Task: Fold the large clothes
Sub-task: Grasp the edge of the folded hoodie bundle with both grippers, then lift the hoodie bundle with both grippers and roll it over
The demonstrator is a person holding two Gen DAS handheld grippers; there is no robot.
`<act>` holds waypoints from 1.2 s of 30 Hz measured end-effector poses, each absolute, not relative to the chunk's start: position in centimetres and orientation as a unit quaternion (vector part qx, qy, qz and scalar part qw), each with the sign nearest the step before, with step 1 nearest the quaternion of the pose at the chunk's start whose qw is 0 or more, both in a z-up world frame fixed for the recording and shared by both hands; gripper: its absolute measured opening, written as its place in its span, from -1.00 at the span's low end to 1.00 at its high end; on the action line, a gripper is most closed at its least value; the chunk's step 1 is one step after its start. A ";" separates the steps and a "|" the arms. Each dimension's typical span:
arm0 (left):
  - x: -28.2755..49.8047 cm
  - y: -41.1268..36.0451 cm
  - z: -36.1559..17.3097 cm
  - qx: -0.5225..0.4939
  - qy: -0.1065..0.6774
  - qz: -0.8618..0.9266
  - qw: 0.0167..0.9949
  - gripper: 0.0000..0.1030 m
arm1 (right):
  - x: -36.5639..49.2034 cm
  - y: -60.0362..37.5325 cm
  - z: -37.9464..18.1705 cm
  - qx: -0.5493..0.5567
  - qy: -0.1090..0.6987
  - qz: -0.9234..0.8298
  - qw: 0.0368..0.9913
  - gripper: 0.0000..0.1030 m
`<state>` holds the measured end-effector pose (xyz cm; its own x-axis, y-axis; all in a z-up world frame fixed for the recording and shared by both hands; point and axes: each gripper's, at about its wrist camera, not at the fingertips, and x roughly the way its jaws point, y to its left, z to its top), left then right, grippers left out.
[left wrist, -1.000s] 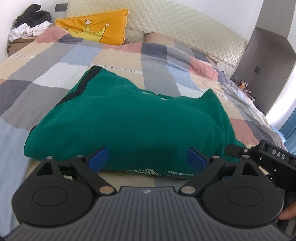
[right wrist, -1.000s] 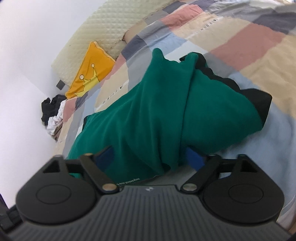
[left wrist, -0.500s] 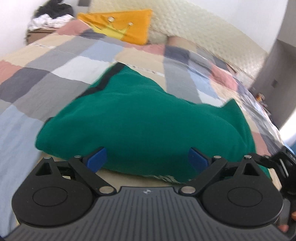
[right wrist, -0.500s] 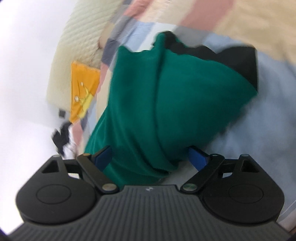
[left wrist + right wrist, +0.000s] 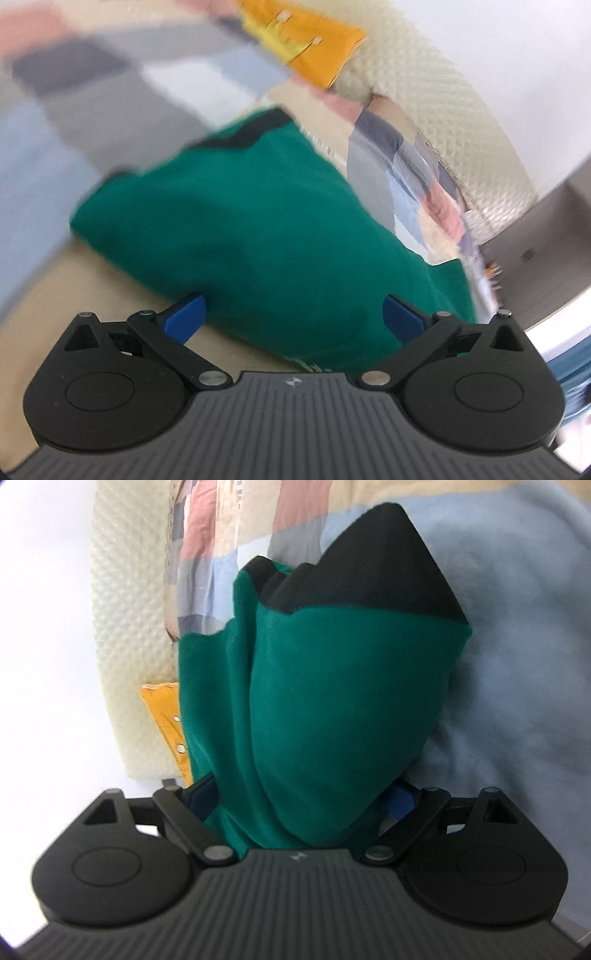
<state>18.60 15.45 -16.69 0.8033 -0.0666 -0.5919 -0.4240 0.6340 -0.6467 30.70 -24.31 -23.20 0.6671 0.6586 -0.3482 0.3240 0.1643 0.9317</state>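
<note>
A large green garment [image 5: 258, 221] with black trim lies bunched on the patchwork bed quilt [image 5: 92, 103]. My left gripper [image 5: 293, 314] is at its near edge. Its jaws are opening, the blue pads [image 5: 184, 314] stand wide apart, and the cloth's edge lies between them untouched. In the right wrist view, the green garment [image 5: 332, 701] with its black cuff [image 5: 369, 572] fills the gap of my right gripper [image 5: 301, 799]. That gripper's fingers are spread wide and its pads are partly hidden by folds. I see no pinch on the cloth.
A yellow pillow [image 5: 306, 48] leans on the cream quilted headboard [image 5: 443, 92] at the far end of the bed. A grey cabinet [image 5: 546, 266] stands at the right side. Pale blue quilt [image 5: 517, 627] lies beside the garment.
Both views have rolled and the left one is blurred. My left gripper came closer to the garment's edge. My right gripper sank, and cloth now fills the space between its fingers.
</note>
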 end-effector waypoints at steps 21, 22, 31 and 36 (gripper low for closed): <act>20.4 20.8 -24.9 -0.671 0.253 0.071 0.694 0.98 | 29.3 -25.3 -22.4 0.638 0.353 0.118 0.674 0.66; 20.9 20.7 -25.1 -0.670 0.255 0.073 0.694 0.98 | 29.4 -25.2 -22.5 0.631 0.359 0.111 0.679 0.64; 23.6 20.7 -25.4 -0.648 0.251 0.094 0.713 0.97 | 31.7 -23.6 -23.0 0.583 0.396 0.106 0.701 0.66; 24.9 21.3 -25.0 -0.638 0.253 0.095 0.721 0.64 | 33.1 -23.2 -23.4 0.594 0.397 0.108 0.692 0.66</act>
